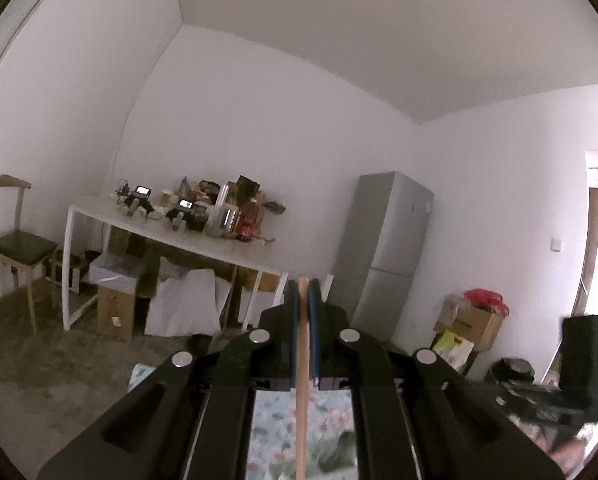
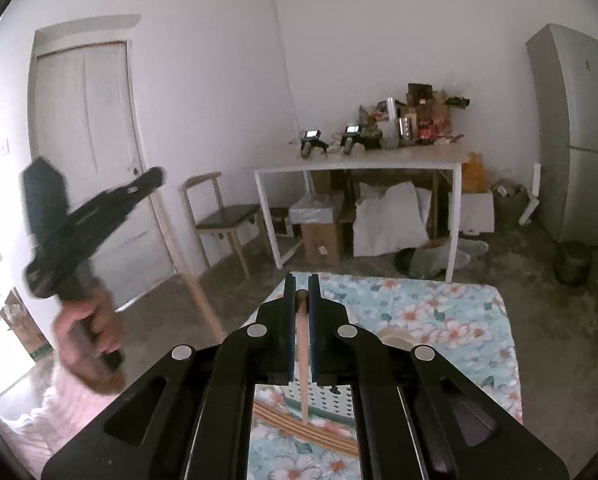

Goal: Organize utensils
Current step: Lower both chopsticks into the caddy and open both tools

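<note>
Your left gripper (image 1: 303,292) is clenched on a wooden stick (image 1: 302,380); its lower end is cut off at the frame edge. Your right gripper (image 2: 302,288) grips a second stick (image 2: 302,356), held over the floral cloth (image 2: 439,320). Below it lie more sticks (image 2: 319,434) beside a perforated holder (image 2: 331,400), partly hidden. Farther off: cluttered white table (image 2: 379,162), chair (image 2: 223,216), fridge (image 2: 579,132).

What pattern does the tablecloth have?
The tablecloth is light blue with white and orange flowers, best seen in the right wrist view.
</note>
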{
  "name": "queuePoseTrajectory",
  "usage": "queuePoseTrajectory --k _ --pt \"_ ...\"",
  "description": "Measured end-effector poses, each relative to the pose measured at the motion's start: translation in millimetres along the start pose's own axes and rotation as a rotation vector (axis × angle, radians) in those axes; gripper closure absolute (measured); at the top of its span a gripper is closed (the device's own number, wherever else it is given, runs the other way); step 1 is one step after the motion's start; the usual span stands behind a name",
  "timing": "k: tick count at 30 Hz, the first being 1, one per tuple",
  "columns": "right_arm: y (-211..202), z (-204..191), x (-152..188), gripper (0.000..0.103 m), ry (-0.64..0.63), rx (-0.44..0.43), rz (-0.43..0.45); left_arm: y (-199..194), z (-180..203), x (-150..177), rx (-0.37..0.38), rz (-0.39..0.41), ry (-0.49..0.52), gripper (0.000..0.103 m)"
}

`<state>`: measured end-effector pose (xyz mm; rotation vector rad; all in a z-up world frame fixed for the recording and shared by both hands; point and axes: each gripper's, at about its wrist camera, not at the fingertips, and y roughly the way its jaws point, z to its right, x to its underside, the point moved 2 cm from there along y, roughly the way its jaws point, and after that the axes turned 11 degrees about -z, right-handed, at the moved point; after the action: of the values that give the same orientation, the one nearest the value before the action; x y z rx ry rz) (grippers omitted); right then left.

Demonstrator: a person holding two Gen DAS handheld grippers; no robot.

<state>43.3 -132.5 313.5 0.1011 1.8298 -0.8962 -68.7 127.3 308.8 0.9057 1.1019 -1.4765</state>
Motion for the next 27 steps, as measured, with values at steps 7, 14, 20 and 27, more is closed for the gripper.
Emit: queuePoseTrajectory --k 7,14,20,27 --pt "-20 13 1 0.099 0.047 -0.006 0.051 71 -1 23 -0.015 -0.095 -0.022 0.099" --pt "-23 17 -7 0.099 0.059 0.006 0.068 108 7 86 -0.018 -0.281 0.082 0.087" --pt "-20 21 -13 0.099 0.089 0.003 0.098 75 4 96 -0.008 -0.241 0.099 0.031" --pt "-7 24 -37 0.099 0.115 -0.026 0.130 16 -21 106 -0.004 -0.192 0.015 0.029"
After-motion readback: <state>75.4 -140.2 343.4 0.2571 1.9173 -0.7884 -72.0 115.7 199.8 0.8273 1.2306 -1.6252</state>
